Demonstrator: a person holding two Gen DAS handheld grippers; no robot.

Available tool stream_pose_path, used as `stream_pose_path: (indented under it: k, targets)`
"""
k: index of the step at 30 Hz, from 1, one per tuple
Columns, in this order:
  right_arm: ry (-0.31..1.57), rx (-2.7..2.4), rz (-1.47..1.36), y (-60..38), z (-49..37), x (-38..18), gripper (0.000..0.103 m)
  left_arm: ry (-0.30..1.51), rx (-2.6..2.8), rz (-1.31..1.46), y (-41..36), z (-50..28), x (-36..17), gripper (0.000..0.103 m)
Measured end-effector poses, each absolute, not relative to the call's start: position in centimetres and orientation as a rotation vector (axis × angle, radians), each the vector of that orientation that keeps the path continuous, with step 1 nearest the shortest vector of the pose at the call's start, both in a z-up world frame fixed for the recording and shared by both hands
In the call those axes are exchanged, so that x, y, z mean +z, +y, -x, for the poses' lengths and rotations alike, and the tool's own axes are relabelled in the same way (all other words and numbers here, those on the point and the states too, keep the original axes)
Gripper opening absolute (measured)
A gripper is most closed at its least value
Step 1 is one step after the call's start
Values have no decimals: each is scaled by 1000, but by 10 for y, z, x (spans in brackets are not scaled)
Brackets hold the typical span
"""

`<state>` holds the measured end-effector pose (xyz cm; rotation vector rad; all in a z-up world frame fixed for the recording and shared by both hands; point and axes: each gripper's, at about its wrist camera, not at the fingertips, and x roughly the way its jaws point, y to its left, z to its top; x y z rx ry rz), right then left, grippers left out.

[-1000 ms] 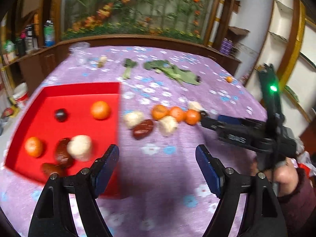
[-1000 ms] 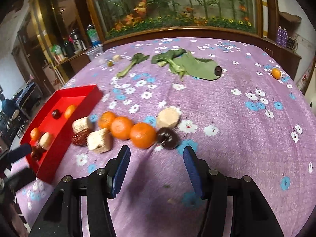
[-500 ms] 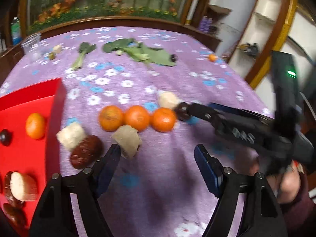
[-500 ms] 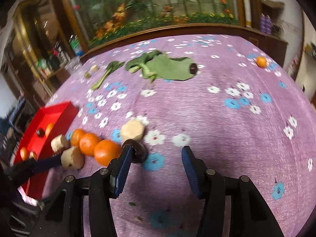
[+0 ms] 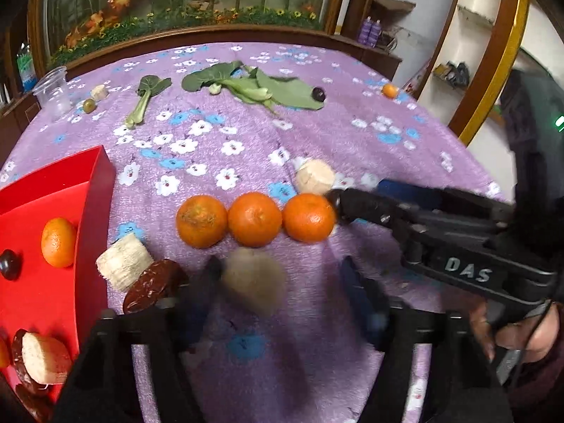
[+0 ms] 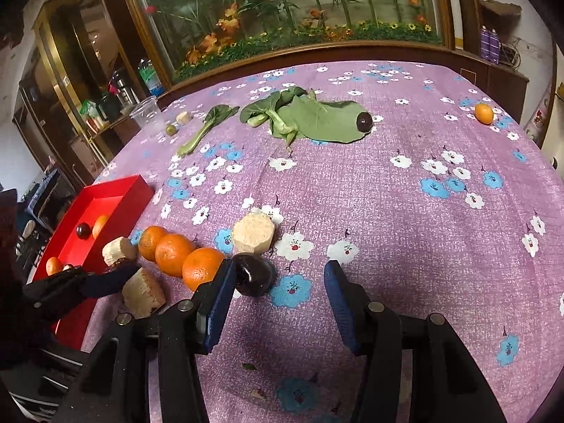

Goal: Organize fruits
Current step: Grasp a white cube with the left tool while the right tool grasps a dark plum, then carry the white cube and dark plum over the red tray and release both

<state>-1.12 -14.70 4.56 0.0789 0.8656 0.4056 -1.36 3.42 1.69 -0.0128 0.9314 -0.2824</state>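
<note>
Three oranges (image 5: 254, 219) lie in a row on the purple flowered cloth, with pale cut chunks (image 5: 124, 266) and a dark brown fruit (image 5: 152, 286) beside them. The red tray (image 5: 21, 282) at the left holds an orange, a dark plum and more pieces. My left gripper (image 5: 282, 283) is open, blurred, with a pale chunk (image 5: 254, 287) between its fingers. My right gripper (image 6: 278, 303) is open; its left finger touches a dark plum (image 6: 254, 275) next to the rightmost orange (image 6: 201, 264). The right gripper also shows in the left wrist view (image 5: 370, 201).
Leafy greens (image 6: 310, 116) with another dark plum (image 6: 363, 121) lie far across the table. A small orange (image 6: 483, 112) sits at the far right, a clear plastic cup (image 5: 53, 93) at the far left. Wooden ledge and planter border the back.
My left gripper has swung right from over the tray to the row of oranges and come down around a pale chunk. My right gripper has moved forward until its left finger meets the dark plum.
</note>
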Motion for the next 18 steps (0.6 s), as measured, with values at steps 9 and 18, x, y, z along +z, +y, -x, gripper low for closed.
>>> stream_pose_path:
  k: [9, 18]
  targets:
    - [853, 455, 1, -130, 17, 46, 46, 922, -284, 78, 41, 12, 15, 36]
    - [862, 501, -15, -126, 17, 45, 23, 901, -273, 101, 43, 17, 18, 34]
